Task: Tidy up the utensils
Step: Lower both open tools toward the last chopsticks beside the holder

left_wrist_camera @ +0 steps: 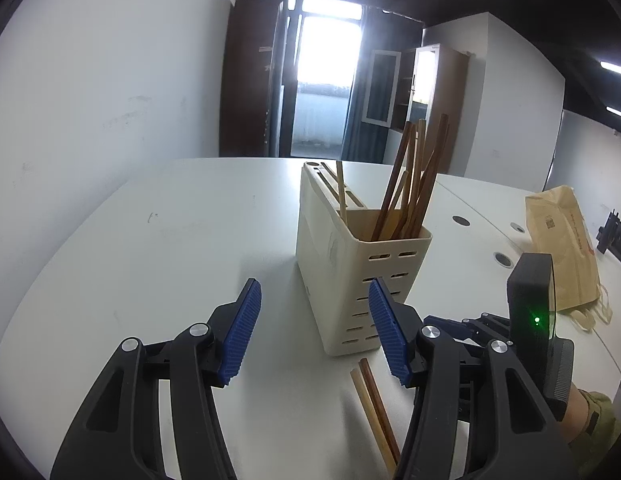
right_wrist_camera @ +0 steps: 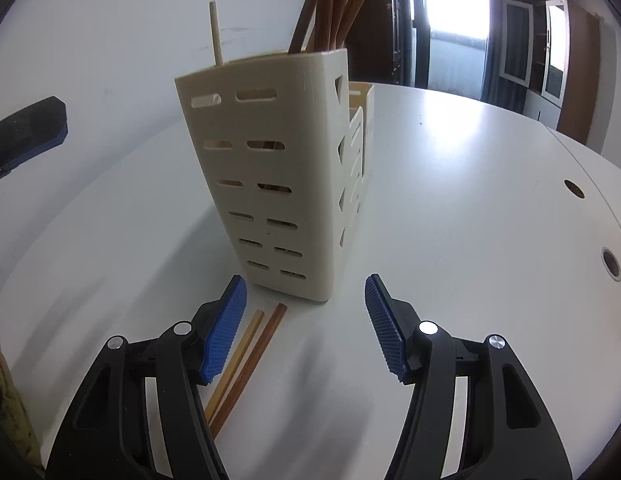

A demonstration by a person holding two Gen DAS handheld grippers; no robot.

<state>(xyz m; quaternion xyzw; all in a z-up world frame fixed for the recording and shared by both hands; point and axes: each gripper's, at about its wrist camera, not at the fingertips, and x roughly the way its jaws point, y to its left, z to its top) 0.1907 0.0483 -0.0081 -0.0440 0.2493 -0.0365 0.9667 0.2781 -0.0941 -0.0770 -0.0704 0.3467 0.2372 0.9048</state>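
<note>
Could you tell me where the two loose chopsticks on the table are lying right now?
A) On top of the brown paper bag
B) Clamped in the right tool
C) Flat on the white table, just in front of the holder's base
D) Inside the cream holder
C: the two loose chopsticks lie side by side on the white table, tips near the base of the cream holder, with the right tool open above them and nothing clamped.
</note>
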